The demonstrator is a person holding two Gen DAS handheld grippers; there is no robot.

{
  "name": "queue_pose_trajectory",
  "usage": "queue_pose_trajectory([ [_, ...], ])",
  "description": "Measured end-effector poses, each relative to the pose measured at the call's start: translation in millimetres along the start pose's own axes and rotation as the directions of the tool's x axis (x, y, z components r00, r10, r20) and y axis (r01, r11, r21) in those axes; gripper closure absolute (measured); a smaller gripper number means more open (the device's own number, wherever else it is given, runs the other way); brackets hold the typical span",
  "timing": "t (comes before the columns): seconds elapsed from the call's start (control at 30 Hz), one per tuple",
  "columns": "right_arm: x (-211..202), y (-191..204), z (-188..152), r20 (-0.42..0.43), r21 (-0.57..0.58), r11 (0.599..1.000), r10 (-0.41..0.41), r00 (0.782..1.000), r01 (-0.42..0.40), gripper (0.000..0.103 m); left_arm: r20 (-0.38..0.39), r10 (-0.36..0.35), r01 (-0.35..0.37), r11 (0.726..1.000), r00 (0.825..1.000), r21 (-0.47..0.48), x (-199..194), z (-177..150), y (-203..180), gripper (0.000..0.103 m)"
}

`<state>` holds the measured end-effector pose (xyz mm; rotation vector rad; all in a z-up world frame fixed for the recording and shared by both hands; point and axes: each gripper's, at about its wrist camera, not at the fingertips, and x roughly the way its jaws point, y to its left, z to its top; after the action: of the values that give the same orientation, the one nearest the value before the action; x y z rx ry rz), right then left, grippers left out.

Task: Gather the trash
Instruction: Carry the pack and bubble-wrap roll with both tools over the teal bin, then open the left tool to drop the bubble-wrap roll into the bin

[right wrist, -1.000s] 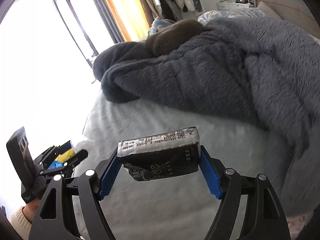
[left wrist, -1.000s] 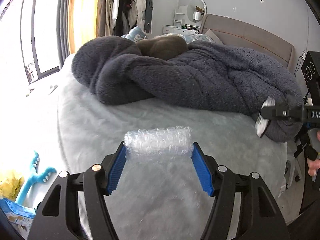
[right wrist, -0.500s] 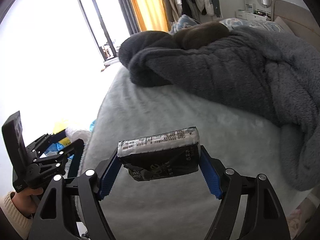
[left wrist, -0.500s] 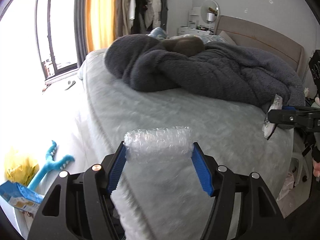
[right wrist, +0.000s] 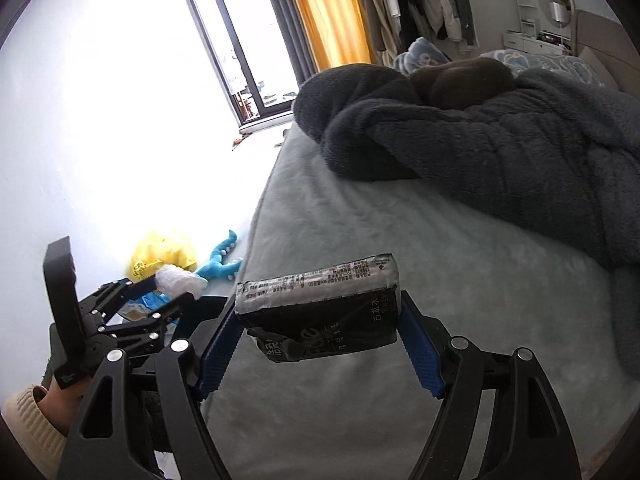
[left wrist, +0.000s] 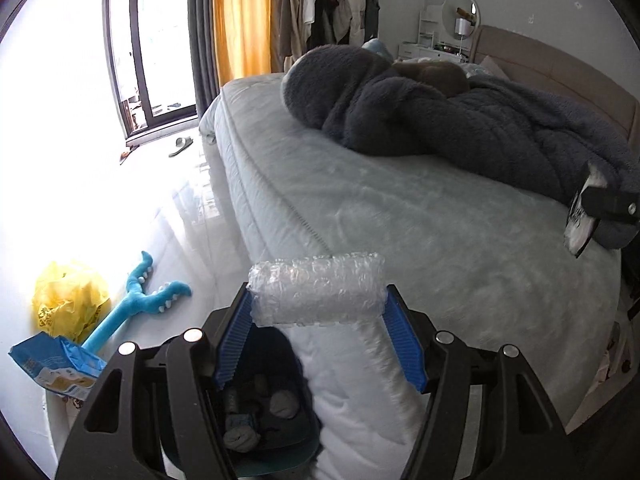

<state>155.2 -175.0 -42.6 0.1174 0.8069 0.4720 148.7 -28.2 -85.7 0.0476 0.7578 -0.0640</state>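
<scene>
Bedroom, daylight flooding in at 10 o'clock. Pale grey bed (left wrist: 420, 216) filling the middle, with a dark fleece blanket (left wrist: 460, 120) heaped toward 1 o'clock. Orange curtain (left wrist: 240, 16) and hung coats (left wrist: 332, 0) at 12. On the floor (left wrist: 168, 220) at 8 o'clock: yellow bag (left wrist: 68, 300), blue plush (left wrist: 140, 304), blue pack (left wrist: 56, 368). Blue bin (left wrist: 268, 412) below the bed edge at 6, holding scraps. Left tongs (left wrist: 318, 328) clamped on a bubble-wrap roll (left wrist: 316, 294) over that bin. Right tongs (right wrist: 320, 340) clamped on a black packet (right wrist: 320, 304) above the bed.
</scene>
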Motion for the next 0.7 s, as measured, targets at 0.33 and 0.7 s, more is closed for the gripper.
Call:
queue_pose_trajectory([
  [0.33,50,55,13,-0.031,-0.08,0.995,0.062,0.998,-0.065,0.027,-0.108,0.048,-0.06,0.993,0.993,-0.104,23,-24,55,0.036],
  [0.7,99,106,19,-0.074,-0.136,0.979,0.141,0.987,-0.15,0.027,-0.233,0.106,-0.155,0.966,0.967,-0.208,34,-52,114,0.036],
])
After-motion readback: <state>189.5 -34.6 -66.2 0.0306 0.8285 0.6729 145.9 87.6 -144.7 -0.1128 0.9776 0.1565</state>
